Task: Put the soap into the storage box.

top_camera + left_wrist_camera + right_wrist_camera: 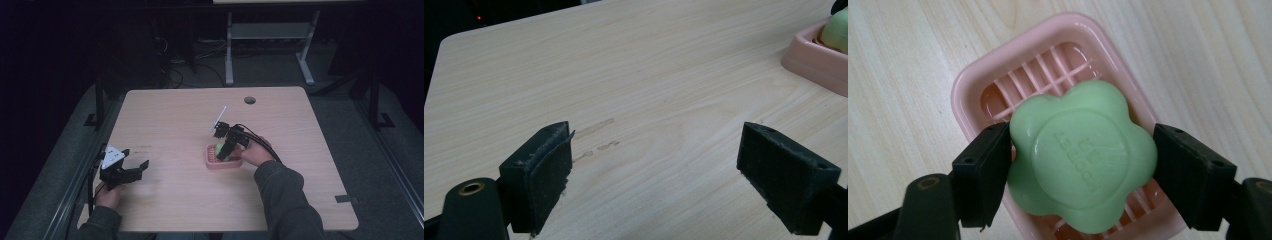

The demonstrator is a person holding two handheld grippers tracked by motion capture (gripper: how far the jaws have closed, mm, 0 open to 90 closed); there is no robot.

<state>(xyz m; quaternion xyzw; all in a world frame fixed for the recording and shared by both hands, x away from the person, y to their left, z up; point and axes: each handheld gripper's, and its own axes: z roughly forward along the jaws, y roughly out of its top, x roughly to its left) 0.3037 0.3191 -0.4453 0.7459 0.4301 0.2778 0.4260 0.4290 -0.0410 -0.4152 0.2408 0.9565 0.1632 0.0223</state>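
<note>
Green soap clamped between right tongs over pink dish; left tongs apart.

We see a pale green, flower-shaped soap with faint embossed lettering, face up over a pink dish with a slatted floor. The dish sits right of the table's centre, at about 4 o'clock. Black jaws press the soap's two sides.

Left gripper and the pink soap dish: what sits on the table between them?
Nothing: the high view shows bare wood between the left gripper and the pink soap dish; the left gripper view adds only faint smudges.
</note>
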